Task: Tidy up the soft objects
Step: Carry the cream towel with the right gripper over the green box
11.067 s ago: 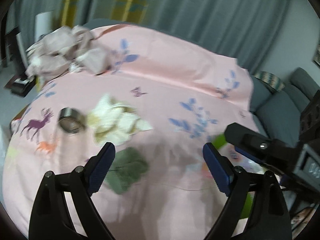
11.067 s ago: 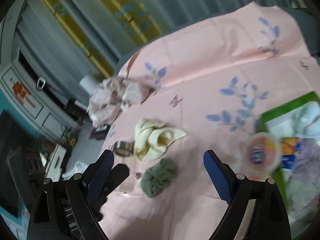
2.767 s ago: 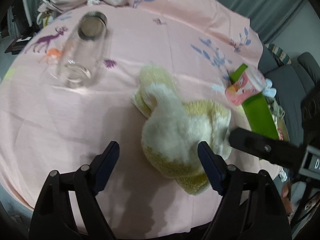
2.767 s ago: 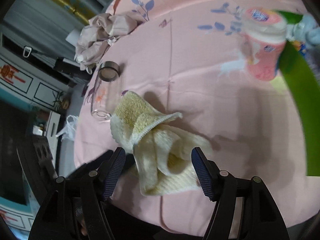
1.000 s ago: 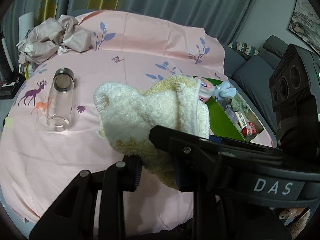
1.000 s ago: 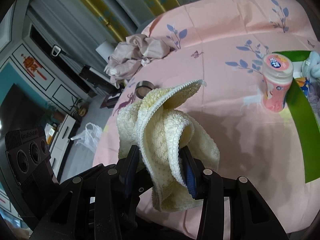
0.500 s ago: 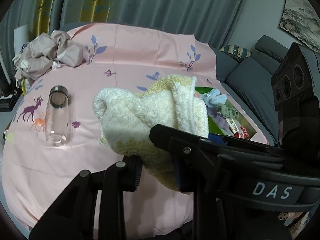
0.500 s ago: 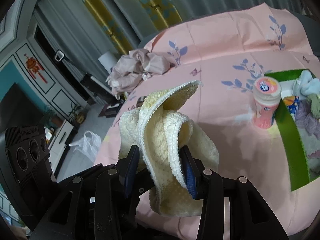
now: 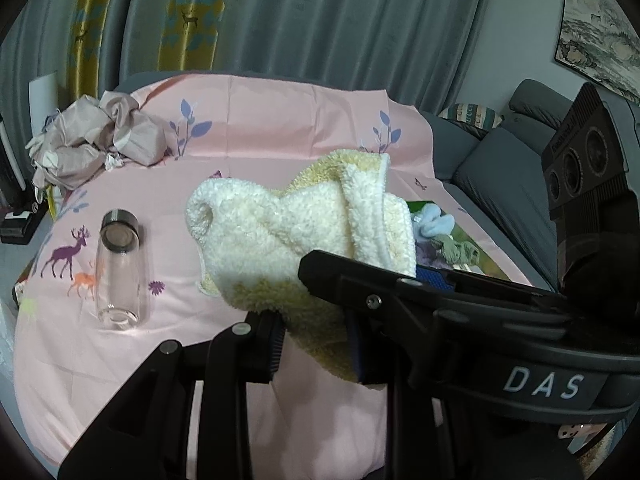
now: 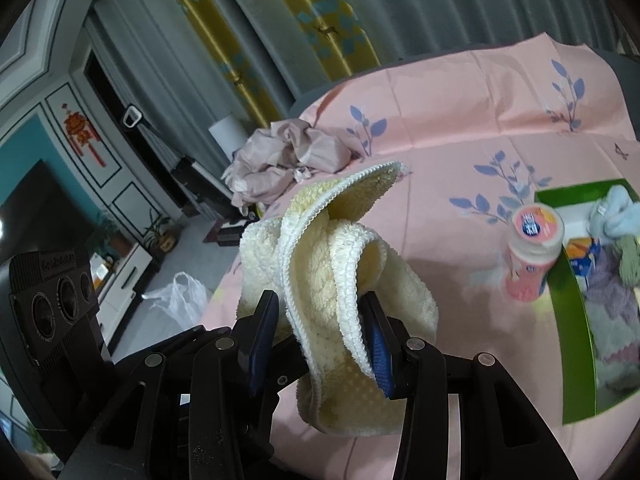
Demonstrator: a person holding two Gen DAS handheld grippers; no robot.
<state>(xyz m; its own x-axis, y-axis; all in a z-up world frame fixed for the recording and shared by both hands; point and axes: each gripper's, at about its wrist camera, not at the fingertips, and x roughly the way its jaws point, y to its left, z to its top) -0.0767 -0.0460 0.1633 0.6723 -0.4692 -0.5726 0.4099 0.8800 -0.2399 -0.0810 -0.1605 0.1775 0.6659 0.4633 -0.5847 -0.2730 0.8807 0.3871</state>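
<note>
Left wrist view: left gripper (image 9: 316,346) fingers clamped on cream towel (image 9: 296,236), bunched at 12 o'clock, clear of desk (image 9: 120,360). Right wrist view: right gripper (image 10: 320,340) fingers clamped on same towel; green box (image 10: 572,320) at 3 o'clock.

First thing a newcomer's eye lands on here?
The fluffy cream towel, bunched up in mid-frame above the pink tablecloth, with both the left gripper and the right gripper shut on it. Next, the green box of soft things at the table's right side, with a pink jar standing by it, and a clear glass bottle lying on the left.
</note>
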